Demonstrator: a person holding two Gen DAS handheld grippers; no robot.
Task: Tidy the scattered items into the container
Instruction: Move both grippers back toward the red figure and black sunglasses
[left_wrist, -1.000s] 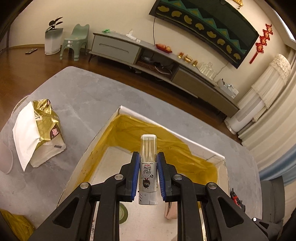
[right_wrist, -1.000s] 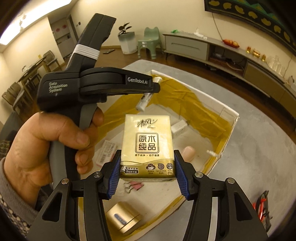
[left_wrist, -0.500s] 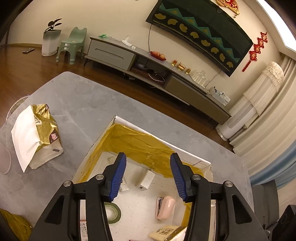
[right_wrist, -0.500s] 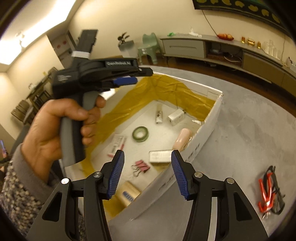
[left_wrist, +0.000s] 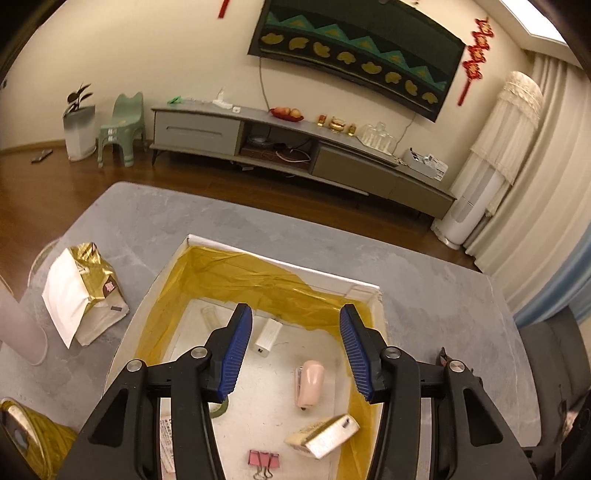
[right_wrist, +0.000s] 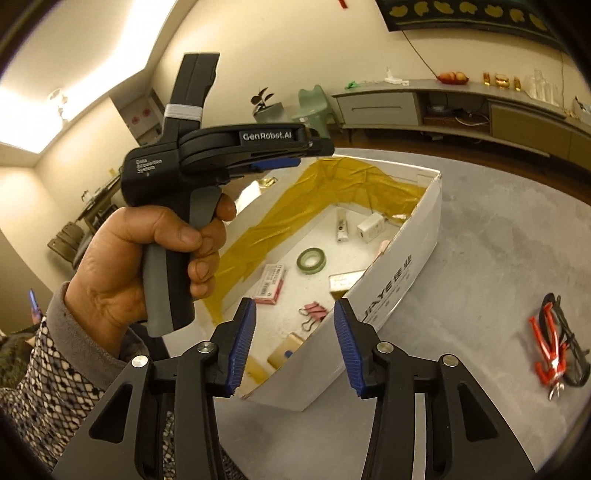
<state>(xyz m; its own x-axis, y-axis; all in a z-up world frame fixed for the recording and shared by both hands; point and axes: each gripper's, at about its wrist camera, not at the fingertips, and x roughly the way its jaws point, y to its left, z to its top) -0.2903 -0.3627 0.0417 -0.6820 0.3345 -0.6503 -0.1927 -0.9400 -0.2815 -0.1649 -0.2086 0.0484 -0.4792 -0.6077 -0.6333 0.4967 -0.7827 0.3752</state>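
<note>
A white cardboard box (left_wrist: 280, 260) lined with yellow tape sits on the grey table. In it lie a clear swab tube (left_wrist: 210, 317), a white charger (left_wrist: 267, 334), a pink stapler (left_wrist: 310, 382), a tissue pack (left_wrist: 325, 435) and a pink binder clip (left_wrist: 264, 461). My left gripper (left_wrist: 295, 321) hangs open above the box with nothing between its fingers. My right gripper (right_wrist: 294, 314) is open and empty over the box's near right wall (right_wrist: 402, 266). A green tape roll (right_wrist: 312, 260) and a gold case (right_wrist: 286, 349) also lie inside.
Red and black pliers (right_wrist: 550, 343) lie on the table to the right of the box. A gold and white bag (left_wrist: 83, 288) lies to its left. A person's hand (right_wrist: 155, 251) holds the left gripper's handle. A TV cabinet (left_wrist: 295, 147) stands along the far wall.
The left gripper opened and dropped the swab tube into the box. The right gripper opened and dropped the tissue pack in. Both have since lifted away.
</note>
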